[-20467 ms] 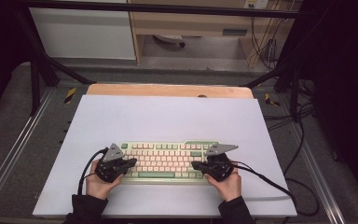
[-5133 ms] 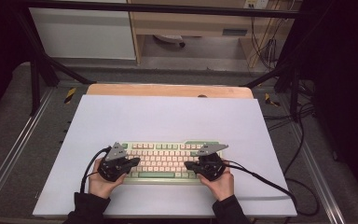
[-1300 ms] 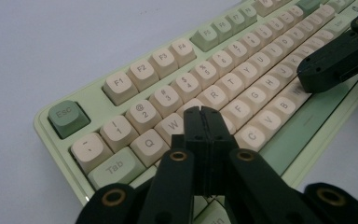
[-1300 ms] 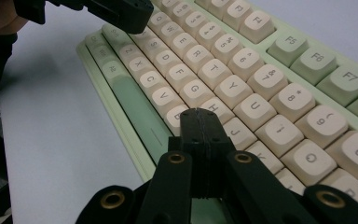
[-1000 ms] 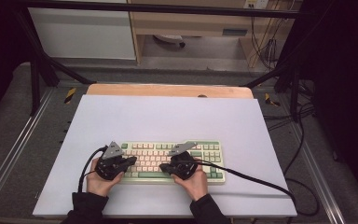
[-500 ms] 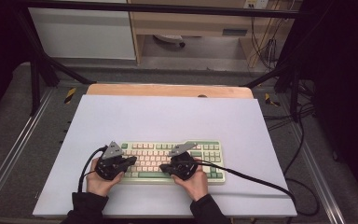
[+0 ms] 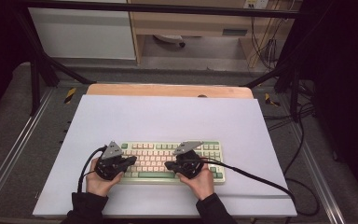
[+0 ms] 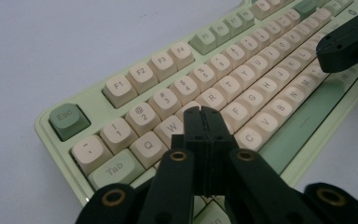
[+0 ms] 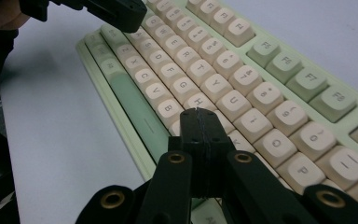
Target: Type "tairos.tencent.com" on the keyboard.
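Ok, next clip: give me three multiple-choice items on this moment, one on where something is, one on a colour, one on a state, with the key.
1. Where does the keyboard lie on the white mat?
A. near the person's edge
B. at the far edge by the wooden strip
C. hanging off the mat's left side

2. What colour is the Esc key?
A. cream
B. green
C. black

3. How do the jaws of the left gripper stand?
A. wide open
B. closed on a keycap
C. shut together with nothing between them

Key:
1 A, the high view shows it close to the hands, with bare mat beyond it.
2 B, in the left gripper view it is green beside cream number keys.
3 C, the left gripper view shows the two tips meeting above the letter keys.
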A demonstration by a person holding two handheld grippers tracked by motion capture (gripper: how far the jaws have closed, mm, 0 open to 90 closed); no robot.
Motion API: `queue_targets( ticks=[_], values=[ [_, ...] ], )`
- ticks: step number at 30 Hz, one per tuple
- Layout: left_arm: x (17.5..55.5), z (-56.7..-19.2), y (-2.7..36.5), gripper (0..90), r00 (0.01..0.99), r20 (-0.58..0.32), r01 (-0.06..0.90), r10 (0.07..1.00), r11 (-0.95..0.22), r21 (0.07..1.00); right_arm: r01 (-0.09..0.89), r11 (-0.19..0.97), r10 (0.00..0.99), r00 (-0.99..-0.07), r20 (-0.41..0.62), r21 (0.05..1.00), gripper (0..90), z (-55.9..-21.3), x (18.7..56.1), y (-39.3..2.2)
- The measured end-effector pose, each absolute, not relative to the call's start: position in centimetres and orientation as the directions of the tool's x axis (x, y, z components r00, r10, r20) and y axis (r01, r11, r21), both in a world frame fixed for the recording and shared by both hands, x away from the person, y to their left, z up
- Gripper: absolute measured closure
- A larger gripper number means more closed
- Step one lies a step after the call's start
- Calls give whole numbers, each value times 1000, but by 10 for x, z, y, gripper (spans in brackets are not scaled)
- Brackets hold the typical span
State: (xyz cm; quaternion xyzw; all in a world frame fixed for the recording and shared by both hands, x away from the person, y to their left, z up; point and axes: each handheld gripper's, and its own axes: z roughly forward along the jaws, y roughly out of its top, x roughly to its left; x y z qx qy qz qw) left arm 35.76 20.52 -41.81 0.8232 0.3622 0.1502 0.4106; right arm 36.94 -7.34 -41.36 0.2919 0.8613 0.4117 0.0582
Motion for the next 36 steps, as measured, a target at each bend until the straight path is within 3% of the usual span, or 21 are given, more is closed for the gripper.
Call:
queue_targets(
  ticks=[24,36],
  values=[
    [356,-414,196,900,700,-45,462,713,-404,789,501,448,617,-773,149,741,900,-418,364,-129],
    [362,-412,174,899,716,-23,450,698,-435,780,508,438,626,-765,154,742,900,-420,362,-141]
  ],
)
